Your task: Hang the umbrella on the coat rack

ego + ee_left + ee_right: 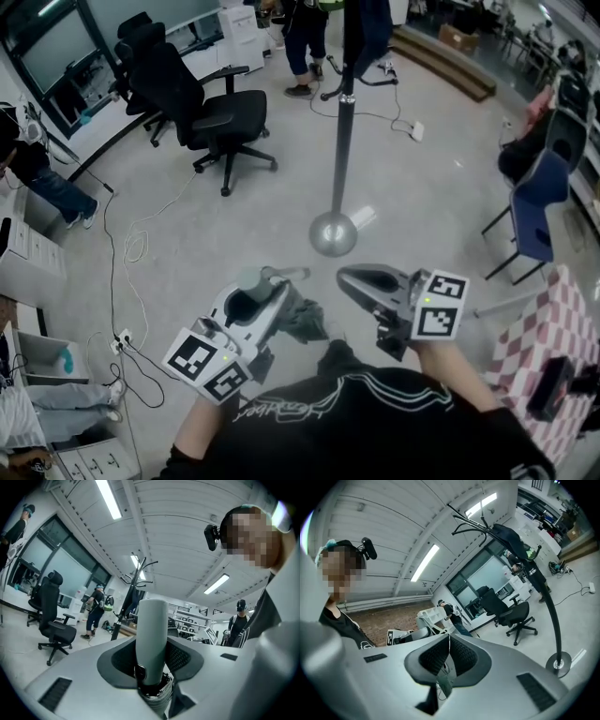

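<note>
My left gripper (251, 298) (151, 662) is shut on the pale grey handle (152, 630) of a folded umbrella, which stands up between the jaws. The umbrella's dark fabric (306, 319) hangs below, between the two grippers. My right gripper (364, 279) (449, 654) has its jaws shut on a thin strap (446, 679) with a grey tab that dangles under them; where the strap joins the umbrella is hidden. The coat rack (342, 141) (133, 592) (543, 597) stands ahead on a round metal base (334, 233), with a dark garment (511, 536) on its hooks.
A black office chair (211, 112) stands to the left of the rack. A blue chair (539, 202) and a pink checked table (553, 337) are at the right. Cables and a power strip (122, 342) lie on the floor at the left. People stand beyond the rack.
</note>
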{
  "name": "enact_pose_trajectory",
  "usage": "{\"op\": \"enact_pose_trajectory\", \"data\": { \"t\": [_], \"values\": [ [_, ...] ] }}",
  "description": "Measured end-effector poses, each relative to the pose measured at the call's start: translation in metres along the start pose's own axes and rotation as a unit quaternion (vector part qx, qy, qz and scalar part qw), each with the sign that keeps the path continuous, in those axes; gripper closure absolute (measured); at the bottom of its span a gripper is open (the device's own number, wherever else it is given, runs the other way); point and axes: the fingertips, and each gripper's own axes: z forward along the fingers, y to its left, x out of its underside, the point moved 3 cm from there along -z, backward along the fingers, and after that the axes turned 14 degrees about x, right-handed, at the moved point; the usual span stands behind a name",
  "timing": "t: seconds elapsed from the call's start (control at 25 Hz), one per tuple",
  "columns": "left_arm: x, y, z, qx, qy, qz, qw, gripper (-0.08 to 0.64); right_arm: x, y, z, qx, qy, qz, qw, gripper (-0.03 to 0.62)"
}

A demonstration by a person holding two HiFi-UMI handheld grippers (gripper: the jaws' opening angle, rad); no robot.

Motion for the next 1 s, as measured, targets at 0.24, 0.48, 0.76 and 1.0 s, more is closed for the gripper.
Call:
{"op": "enact_pose_trajectory", "data": {
  "t": [0.24, 0.48, 0.76, 1.0],
  "values": [
    [-0.011, 0.051, 0.044, -0.008, 0.012, 0.008, 0.9999, 0.417, -0.042, -0.05, 0.034, -0.039, -0.02, 0.008, 0.999, 0.577],
    [-0.028, 0.086, 0.105, -0.004, 0.021, 0.032, 0.9993, 0.417, -0.087, -0.101, 0.048, -0.071, -0.022, 0.002, 0.997, 0.577],
    [-0.053, 0.104, 0.156, 0.015, 0.027, 0.061, 0.9977, 0.417, -0.135, -0.141, 0.052, -0.127, -0.055, 0.026, 0.99, 0.508],
    [-0.07, 0.105, 0.18, 0.049, 0.024, 0.068, 0.9962, 0.417, -0.156, -0.155, 0.059, -0.168, -0.048, 0.059, 0.983, 0.44]
  ]
}}
